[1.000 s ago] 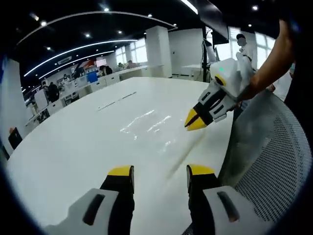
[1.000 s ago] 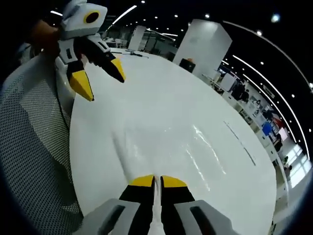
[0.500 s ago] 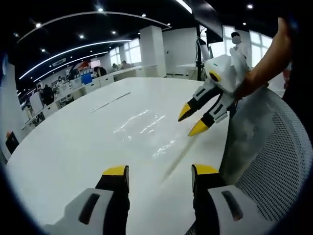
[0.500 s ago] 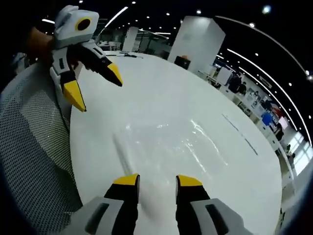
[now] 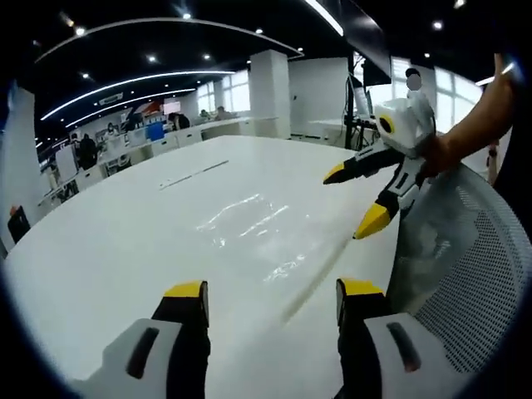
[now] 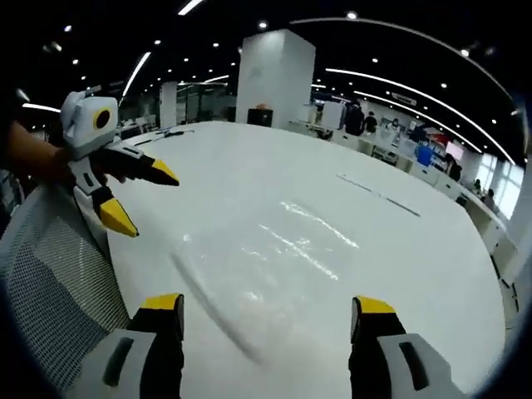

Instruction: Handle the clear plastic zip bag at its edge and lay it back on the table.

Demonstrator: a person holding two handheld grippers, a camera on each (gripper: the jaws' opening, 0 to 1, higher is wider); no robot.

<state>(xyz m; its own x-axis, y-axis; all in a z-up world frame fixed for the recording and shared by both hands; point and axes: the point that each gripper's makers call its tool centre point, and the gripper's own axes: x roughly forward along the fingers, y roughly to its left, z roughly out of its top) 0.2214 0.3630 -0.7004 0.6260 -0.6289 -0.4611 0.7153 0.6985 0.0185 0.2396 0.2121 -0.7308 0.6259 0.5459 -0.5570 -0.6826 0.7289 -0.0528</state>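
Left gripper view: the clear plastic zip bag lies flat on the white glossy surface, its long sealed edge running toward the near rim; the left gripper, yellow-tipped, has its jaws wide apart with nothing between them, above the near rim; the right gripper hangs apart-jawed above the bag's far side, off it, by a grey mesh chair back. Right gripper view: bag flat just ahead of the right gripper, jaws spread, empty; left gripper open, clear of the bag. Judgement: bag is laid back down, only withdrawal seems left.
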